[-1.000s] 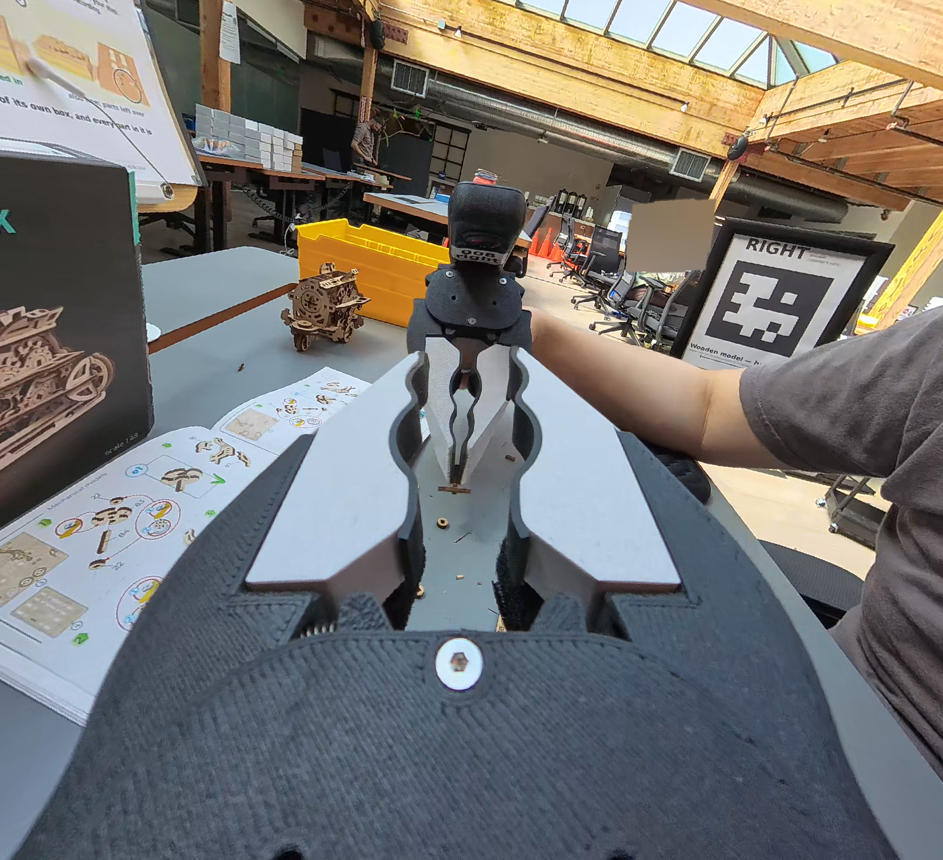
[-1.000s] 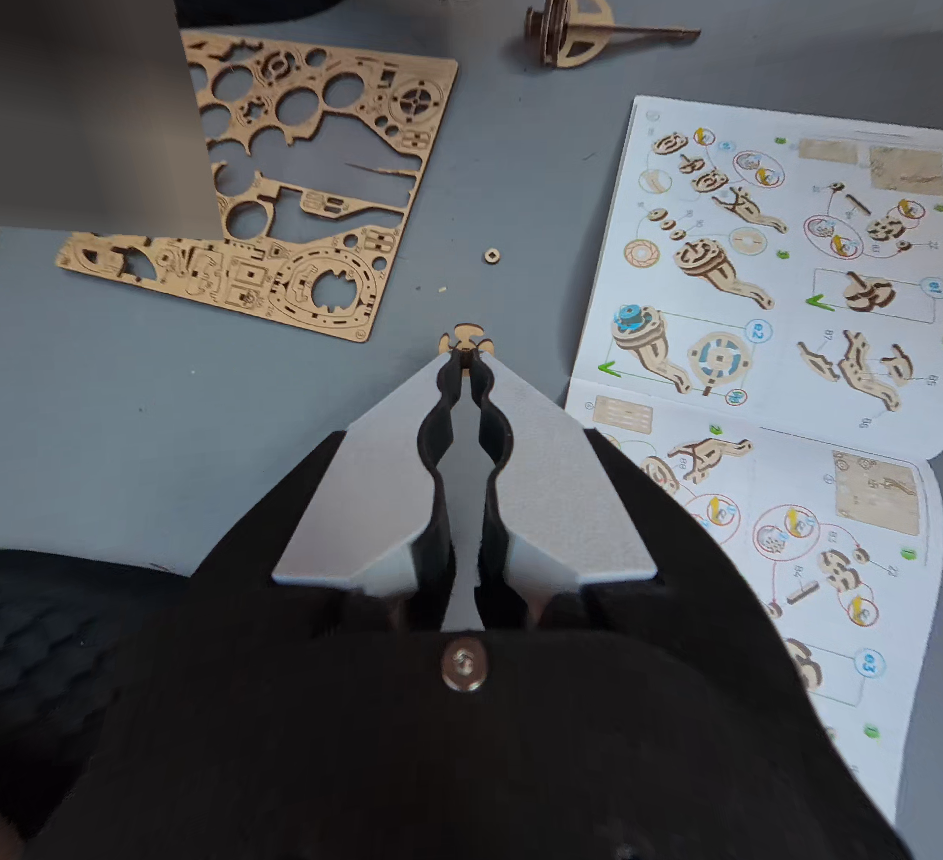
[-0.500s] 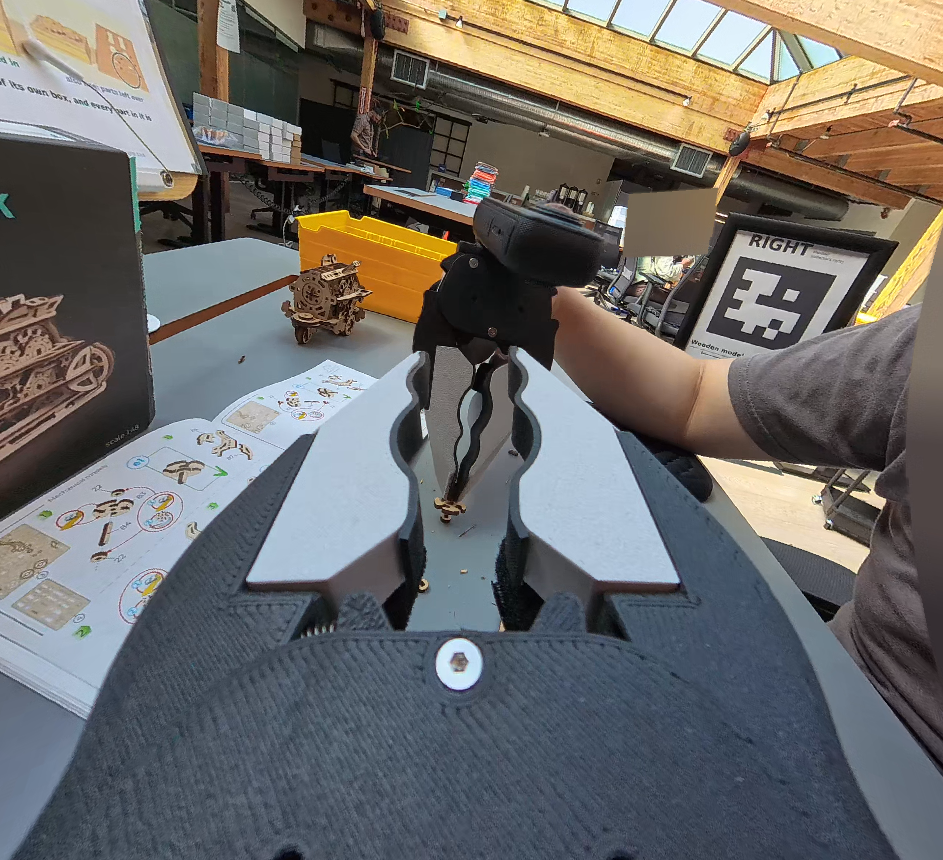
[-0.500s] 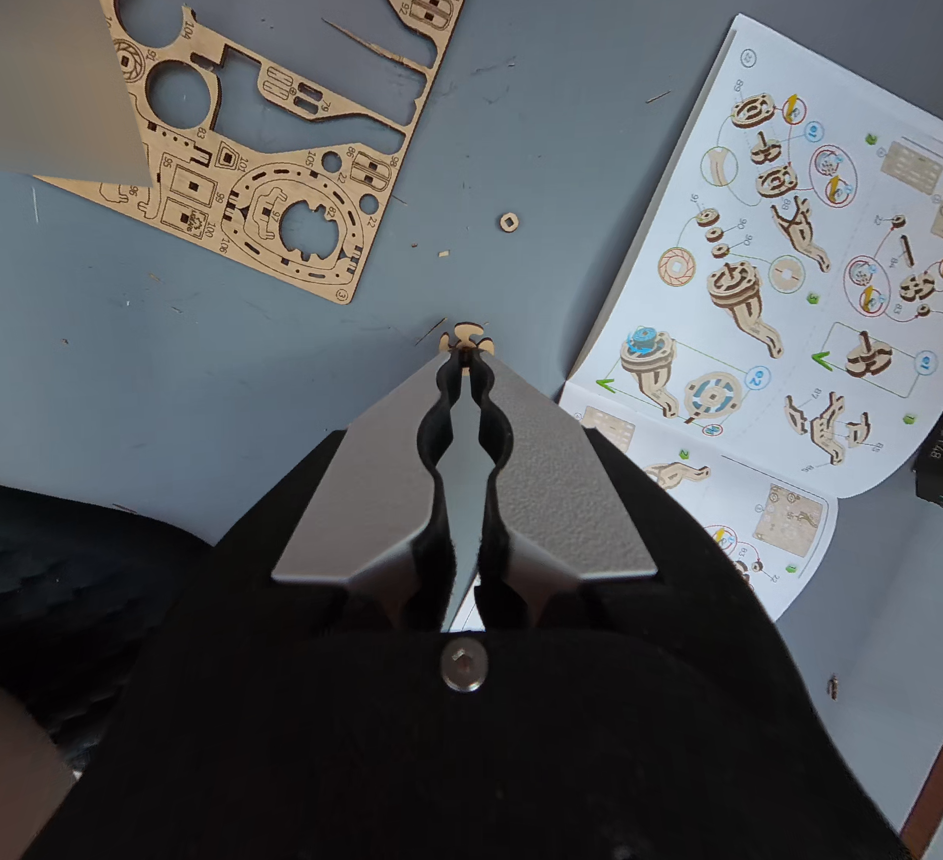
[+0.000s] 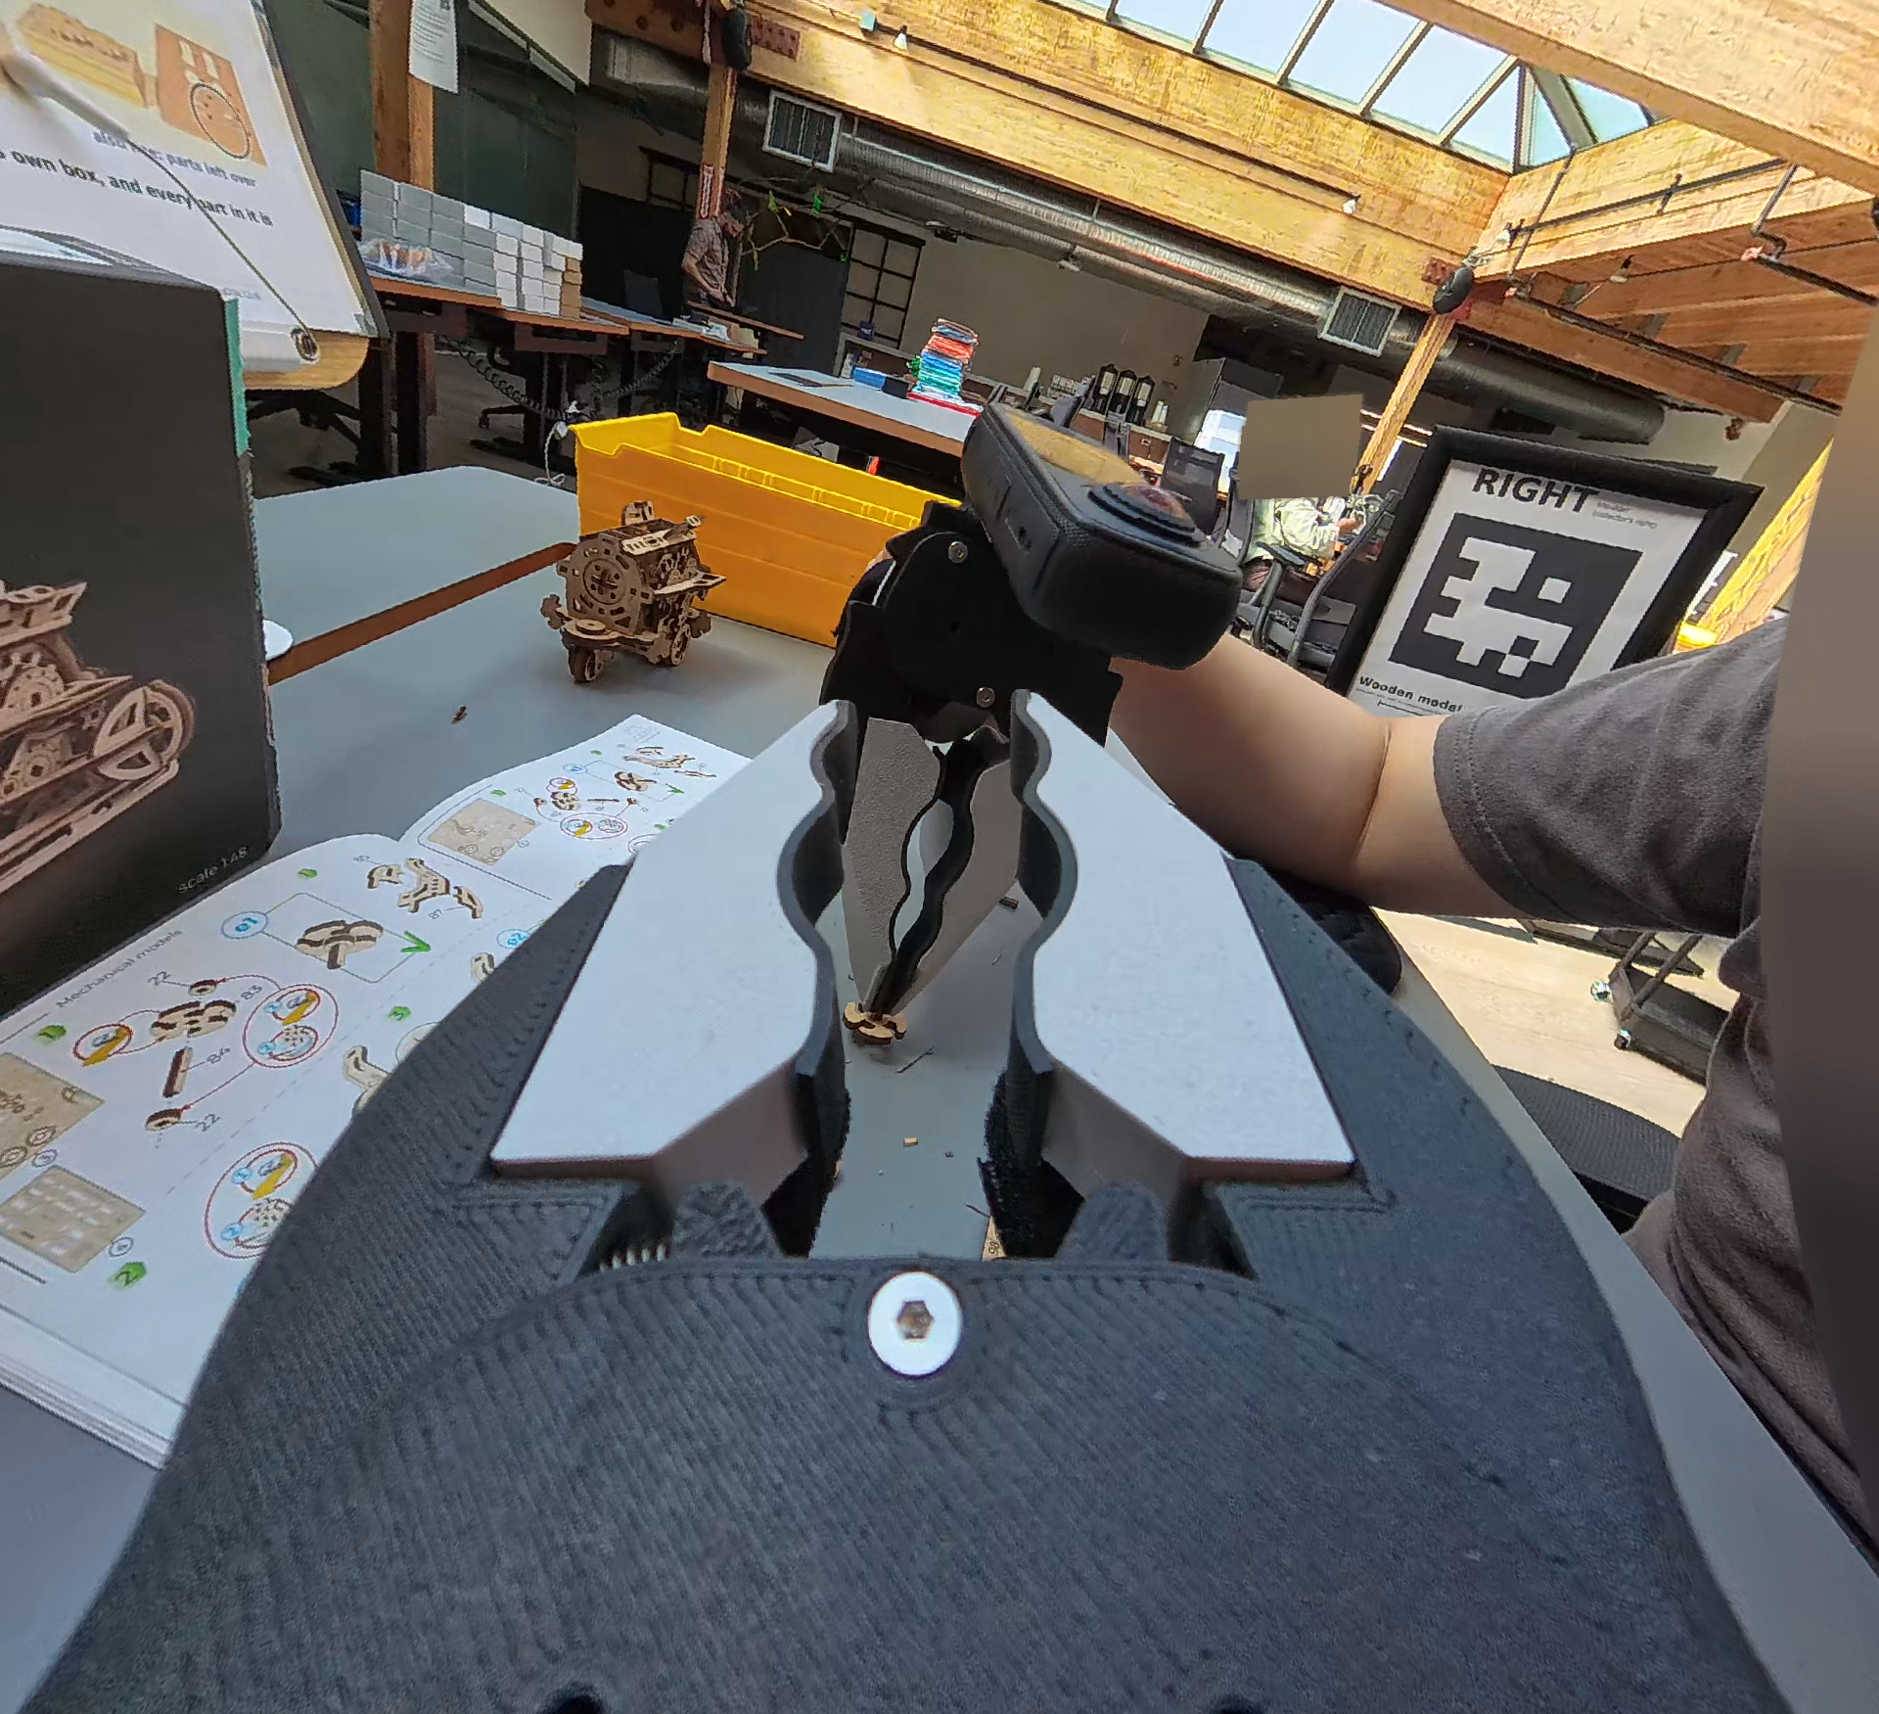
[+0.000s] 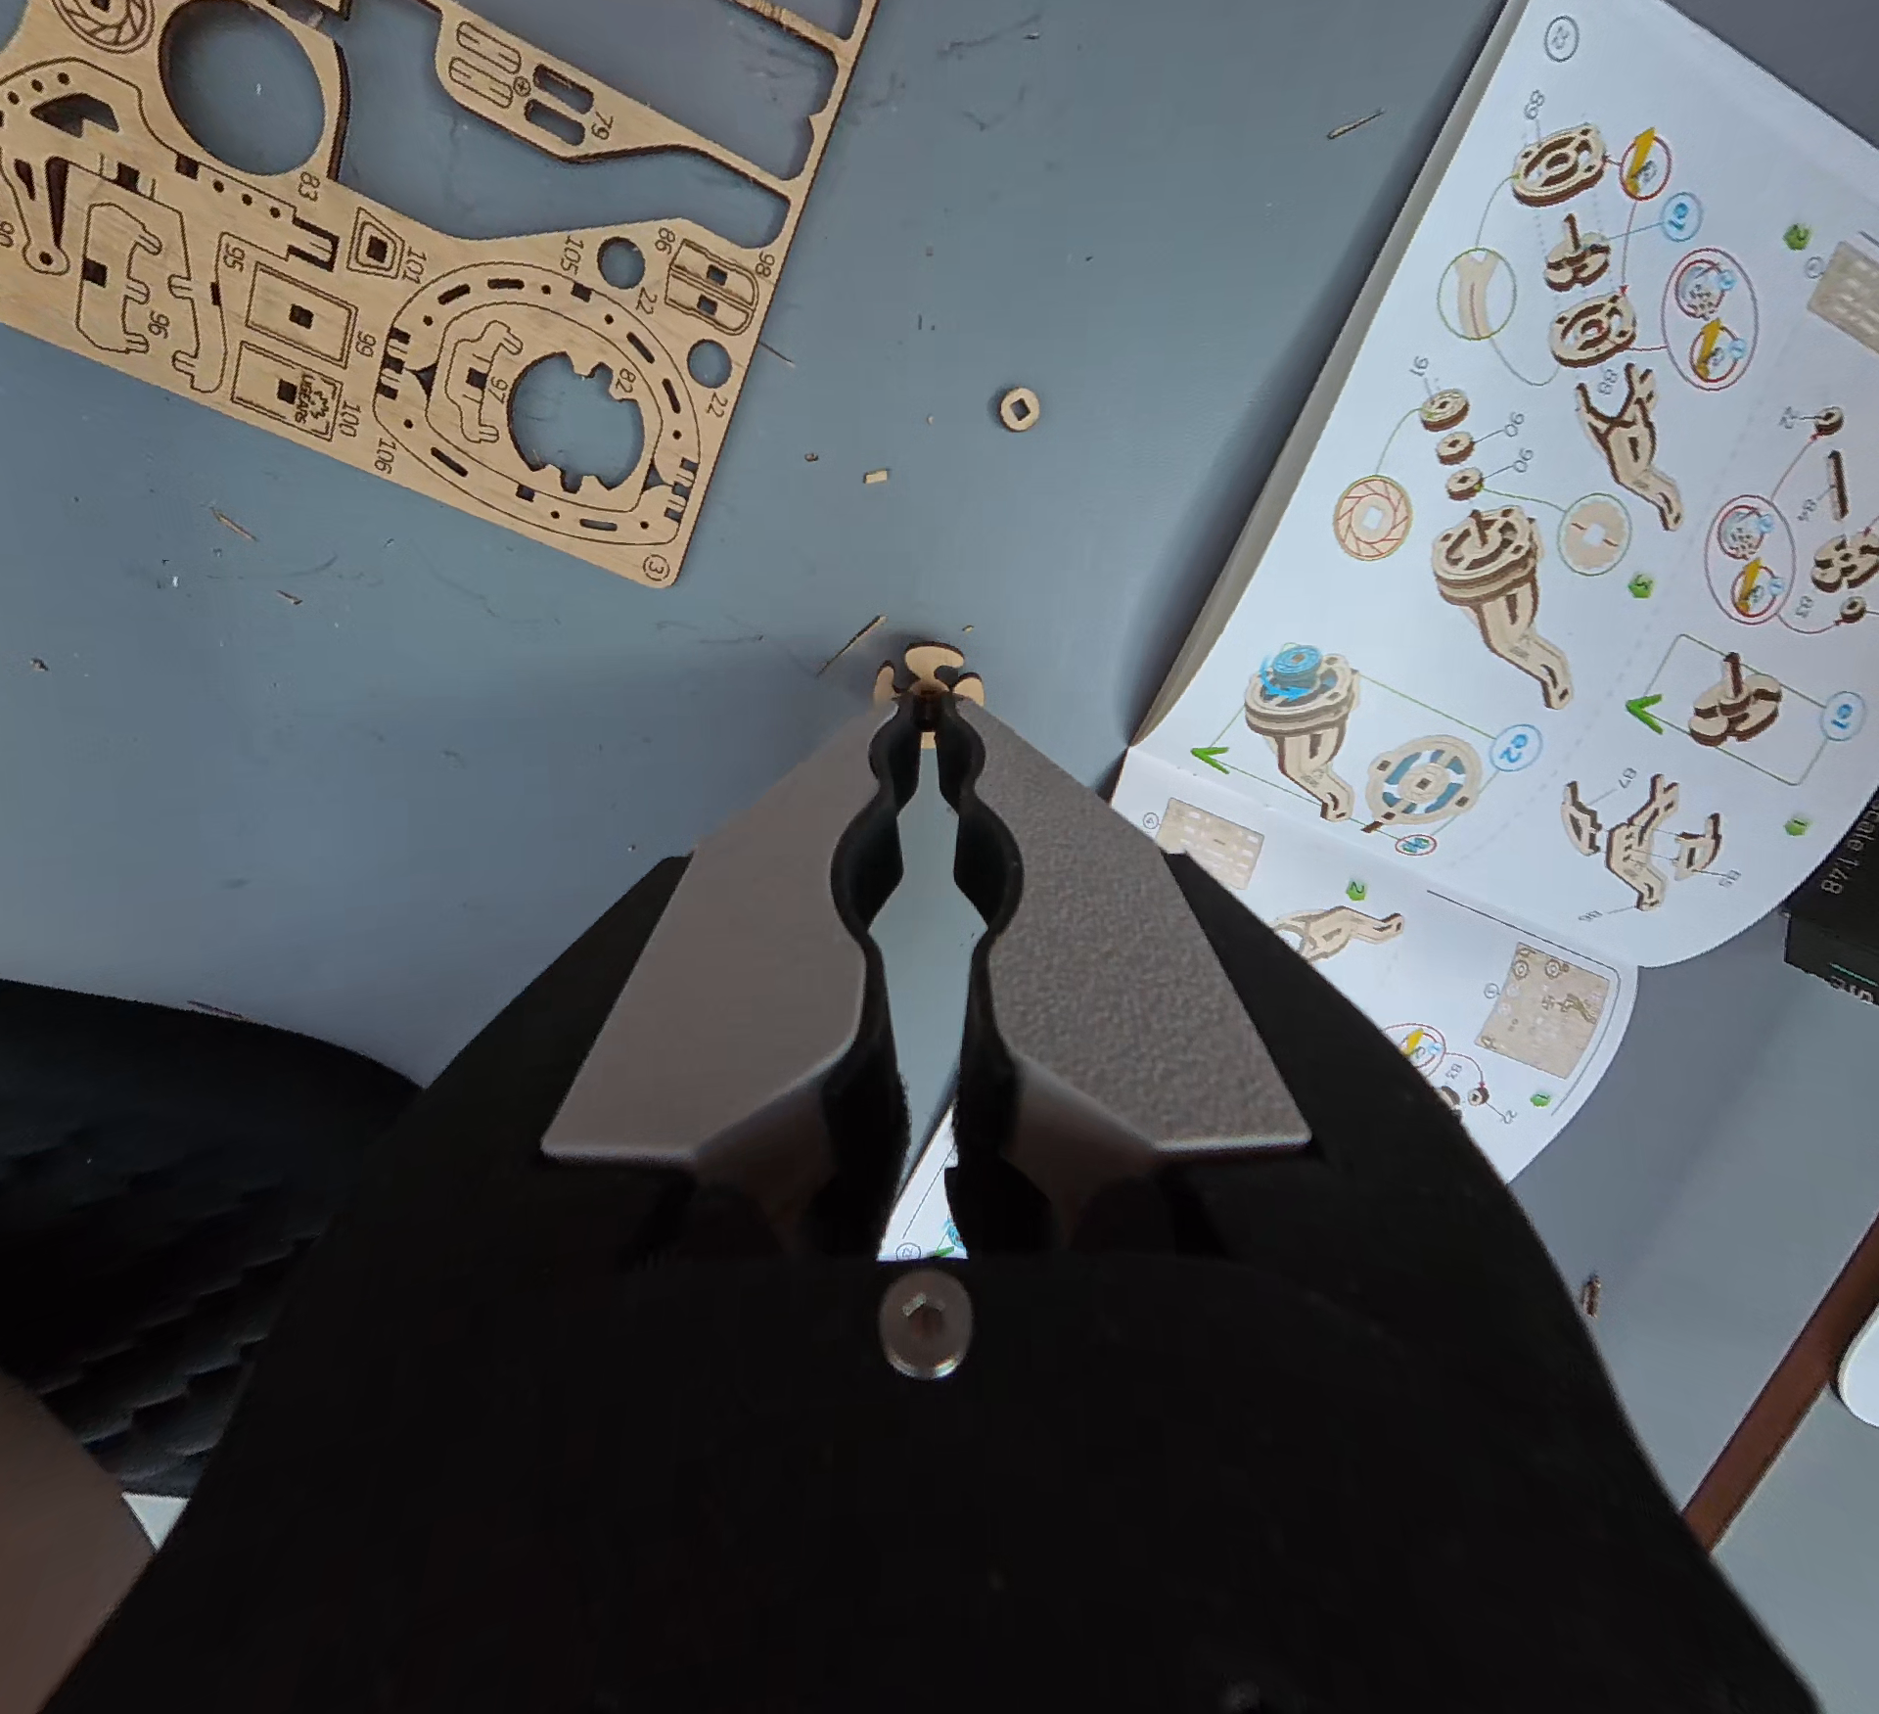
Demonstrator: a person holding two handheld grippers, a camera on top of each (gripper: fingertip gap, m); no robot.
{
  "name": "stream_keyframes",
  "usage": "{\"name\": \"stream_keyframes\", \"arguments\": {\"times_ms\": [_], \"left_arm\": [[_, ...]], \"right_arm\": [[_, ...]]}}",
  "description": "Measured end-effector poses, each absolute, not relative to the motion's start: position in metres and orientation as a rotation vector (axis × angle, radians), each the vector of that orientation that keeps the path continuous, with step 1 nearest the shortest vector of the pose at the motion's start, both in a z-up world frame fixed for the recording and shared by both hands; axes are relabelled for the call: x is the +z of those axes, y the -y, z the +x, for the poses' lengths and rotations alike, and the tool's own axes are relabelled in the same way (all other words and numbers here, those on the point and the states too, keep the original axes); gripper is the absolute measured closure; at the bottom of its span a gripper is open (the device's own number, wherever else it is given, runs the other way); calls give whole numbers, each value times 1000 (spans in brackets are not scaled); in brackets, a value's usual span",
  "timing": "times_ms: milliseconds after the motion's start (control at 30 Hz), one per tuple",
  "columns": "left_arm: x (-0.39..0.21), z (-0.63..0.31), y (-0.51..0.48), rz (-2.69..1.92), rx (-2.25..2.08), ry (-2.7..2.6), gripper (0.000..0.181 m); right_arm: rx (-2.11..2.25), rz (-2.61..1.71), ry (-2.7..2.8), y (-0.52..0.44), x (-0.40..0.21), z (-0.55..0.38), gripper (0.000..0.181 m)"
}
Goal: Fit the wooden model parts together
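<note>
My right gripper [image 6: 927, 717] is shut on a small lobed wooden part [image 6: 927, 671] and holds it tip-down just above the grey table. In the left wrist view the right gripper [image 5: 883, 994] and the part [image 5: 872, 1022] sit between my own fingers. My left gripper [image 5: 925, 750] is open and empty, straddling them. A small wooden ring [image 6: 1018, 409] lies on the table ahead of the part. A laser-cut wooden parts sheet [image 6: 427, 262] lies at the upper left in the right wrist view.
An open instruction booklet [image 6: 1546, 546] lies to the right and also shows in the left wrist view [image 5: 254, 1035]. A dark model box [image 5: 112, 628], a finished wooden model [image 5: 635, 587] and a yellow bin [image 5: 752, 516] stand behind. A person's arm [image 5: 1322, 801] reaches in. About 15 cm separates my left fingertips from my right.
The right gripper has tilted and come closer to the table and to my left gripper, still holding the wooden part. The parts sheet and ring now look nearer in the right wrist view.
</note>
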State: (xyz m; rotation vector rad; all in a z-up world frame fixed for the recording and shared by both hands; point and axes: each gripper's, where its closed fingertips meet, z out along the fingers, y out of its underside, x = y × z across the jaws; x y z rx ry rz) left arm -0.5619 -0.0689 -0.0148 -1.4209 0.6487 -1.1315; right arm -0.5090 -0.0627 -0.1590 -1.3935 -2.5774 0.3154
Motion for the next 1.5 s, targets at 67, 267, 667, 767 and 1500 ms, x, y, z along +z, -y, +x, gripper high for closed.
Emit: {"name": "stream_keyframes", "arguments": {"times_ms": [67,267,667,767,1500], "left_arm": [[-14,-562,69,-1420,-1132,-646,153],[-15,-562,69,-1423,-1133,-648,153],[-14,-562,69,-1423,-1137,-644,153],[-14,-562,69,-1424,-1136,-643,153],[-11,-564,69,-1419,-1140,-635,153]], "right_arm": [[317,-1390,2577,63,-160,-510,179],[303,-1381,2581,63,-160,-510,179],[290,-1372,2586,63,-160,-509,179],[284,-1373,2588,64,-160,-509,179],[117,-1440,2596,64,-161,-509,178]]}}
